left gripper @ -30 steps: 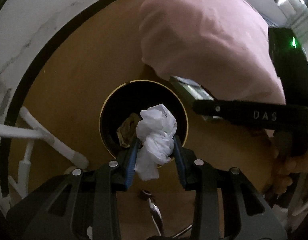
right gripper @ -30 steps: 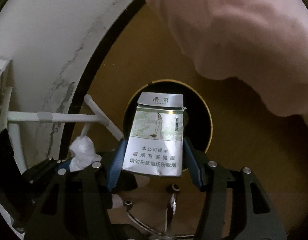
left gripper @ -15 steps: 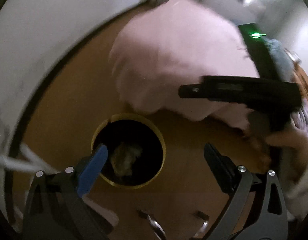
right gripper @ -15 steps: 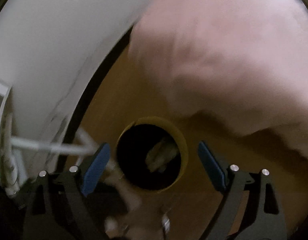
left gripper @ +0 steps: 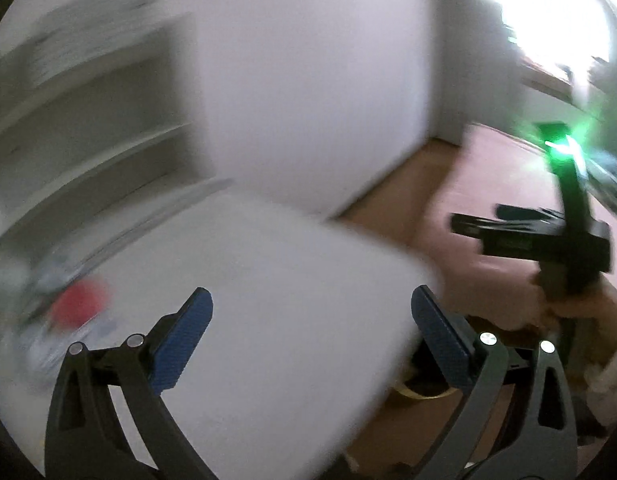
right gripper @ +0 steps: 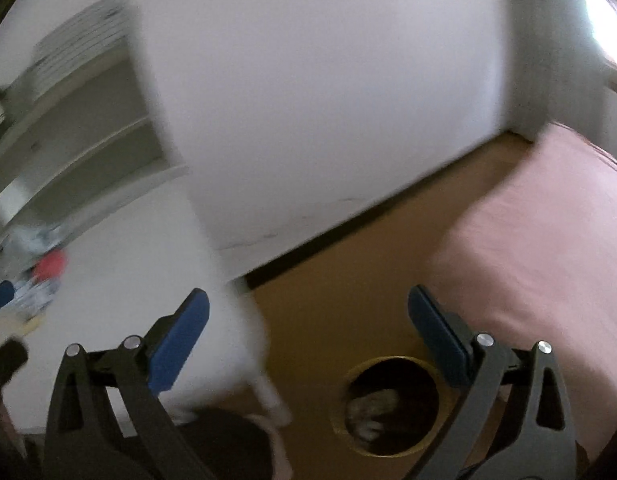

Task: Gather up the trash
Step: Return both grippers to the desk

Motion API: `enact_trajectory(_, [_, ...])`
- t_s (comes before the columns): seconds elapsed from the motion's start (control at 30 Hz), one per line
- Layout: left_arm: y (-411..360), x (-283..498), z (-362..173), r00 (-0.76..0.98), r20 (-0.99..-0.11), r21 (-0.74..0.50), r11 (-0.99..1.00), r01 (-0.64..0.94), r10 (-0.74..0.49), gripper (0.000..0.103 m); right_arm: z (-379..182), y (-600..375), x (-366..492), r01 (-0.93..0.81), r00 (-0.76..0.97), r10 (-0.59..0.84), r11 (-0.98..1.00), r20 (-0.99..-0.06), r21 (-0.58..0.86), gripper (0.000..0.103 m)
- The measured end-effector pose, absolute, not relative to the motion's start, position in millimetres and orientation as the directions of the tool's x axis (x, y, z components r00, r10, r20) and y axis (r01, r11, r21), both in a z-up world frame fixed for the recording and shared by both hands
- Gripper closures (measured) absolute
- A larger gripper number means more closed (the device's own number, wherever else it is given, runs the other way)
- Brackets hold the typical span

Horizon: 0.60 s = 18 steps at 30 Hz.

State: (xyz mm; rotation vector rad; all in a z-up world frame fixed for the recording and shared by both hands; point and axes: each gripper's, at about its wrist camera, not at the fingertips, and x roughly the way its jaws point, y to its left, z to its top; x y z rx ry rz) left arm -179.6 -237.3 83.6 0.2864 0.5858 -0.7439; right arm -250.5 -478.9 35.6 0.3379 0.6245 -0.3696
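Note:
A round dark bin with a gold rim (right gripper: 392, 359) stands on the brown floor, and pale crumpled trash (right gripper: 374, 406) lies inside it. My right gripper (right gripper: 308, 332) hangs above and to the left of the bin. Its jaws are still opening, wide apart, with nothing between the blue pads. My left gripper (left gripper: 312, 328) hovers over a white table (left gripper: 268, 280); its jaws are also opening and hold nothing. In the left wrist view a hand holds the right gripper (left gripper: 548, 240) at the right. Both views are blurred by motion.
A blurred red object (right gripper: 48, 266) lies among other small items at the table's left end. A pink bed cover (right gripper: 548, 240) fills the right side. White wall and open shelves (right gripper: 88, 140) stand behind the table.
The left gripper let go of the white crumpled paper and the right one of the cigarette pack, over the bin. Both opened wide, rose and tilted up toward the table.

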Motion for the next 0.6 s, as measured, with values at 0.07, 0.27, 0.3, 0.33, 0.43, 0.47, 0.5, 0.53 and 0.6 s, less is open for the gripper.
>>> enact_trajectory(0.07, [-176, -158, 82, 0.658, -0.601, 0.025, 0.812, 0.583, -0.454, 0.006, 38, -433, -218, 0.321, 0.771, -0.13, 0.925, -0.623, 0.204, 0.007])
enact_trajectory(0.27, [-5, -103, 68, 0.739, -0.657, -0.041, 0.986, 0.164, -0.15, 0.006, 40, -319, -140, 0.038, 0.757, 0.11, 0.977, -0.644, 0.211, 0.007])
enact_trajectory(0.3, [21, -95, 66, 0.738, -0.666, -0.052, 0.994, 0.1, -0.11, 0.006, 41, -297, -128, -0.01, 0.747, 0.144, 0.979, -0.649, 0.205, 0.007])
enact_trajectory(0.33, [46, -95, 63, 0.737, -0.671, -0.076, 0.996, 0.038, -0.079, 0.006, 48, -280, -124, -0.044, 0.74, 0.171, 0.977, -0.651, 0.207, 0.007])
enact_trajectory(0.43, [84, -88, 57, 0.721, -0.691, -0.117, 0.993, -0.036, -0.055, 0.006, 55, -232, -105, -0.132, 0.726, 0.226, 0.973, -0.649, 0.191, 0.007])
enact_trajectory(0.47, [89, -86, 57, 0.718, -0.694, -0.123, 0.991, -0.043, -0.055, 0.006, 56, -222, -101, -0.153, 0.721, 0.238, 0.971, -0.651, 0.184, 0.007])
enact_trajectory(0.5, [93, -85, 56, 0.717, -0.695, -0.125, 0.991, -0.046, -0.054, 0.006, 57, -211, -100, -0.176, 0.714, 0.25, 0.968, -0.654, 0.177, 0.007])
enact_trajectory(0.53, [96, -82, 56, 0.716, -0.696, -0.125, 0.991, -0.047, -0.054, 0.006, 57, -203, -97, -0.193, 0.706, 0.256, 0.967, -0.66, 0.169, 0.007])
enact_trajectory(0.6, [89, -76, 55, 0.714, -0.697, -0.122, 0.992, -0.036, -0.06, 0.006, 54, -191, -90, -0.212, 0.693, 0.261, 0.965, -0.672, 0.155, 0.007])
